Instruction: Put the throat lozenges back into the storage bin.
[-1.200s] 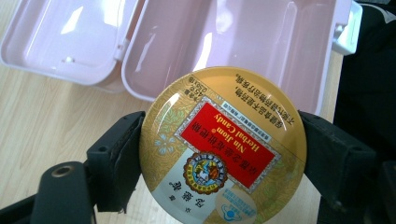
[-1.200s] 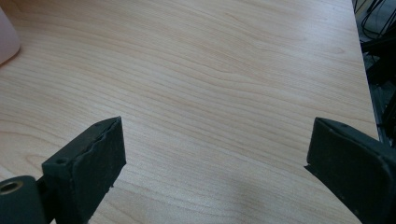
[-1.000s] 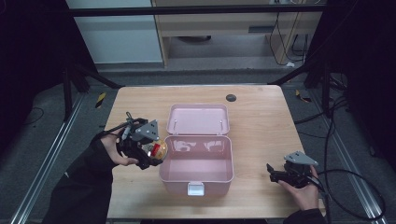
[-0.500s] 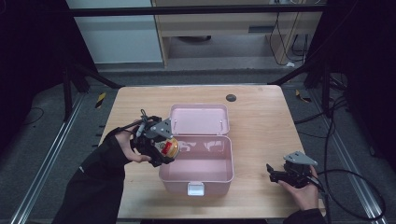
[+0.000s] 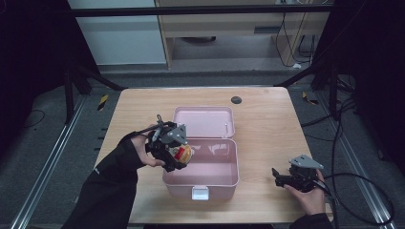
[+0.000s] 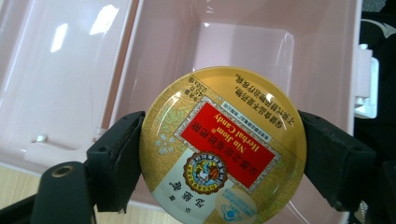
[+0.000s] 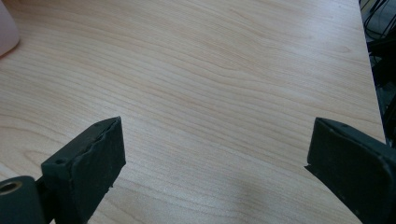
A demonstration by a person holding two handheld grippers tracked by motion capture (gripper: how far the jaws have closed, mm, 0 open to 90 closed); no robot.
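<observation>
Right gripper [image 5: 282,178] rests low on the wooden table [image 5: 267,124], near its front right corner, jaws spread wide, nothing between them. Left gripper [image 5: 177,156] clamps a round gold candy tin [image 6: 223,145], held over the left edge of the open pink box [image 5: 210,179]. Box lid [image 5: 204,122] lies back flat behind.

This is looking like a lab or recording workspace rather than a home. A small light wooden table [image 5: 267,119] is standing alone on a grey floor, with black metal frame bars [image 5: 200,10] running overhead at twelve o'clock and slanting down at ten and two. Black cables [image 5: 353,191] are trailing over the floor at four o'clock. Pale cabinet fronts [image 5: 119,33], possibly storage units, are lining the back.
</observation>
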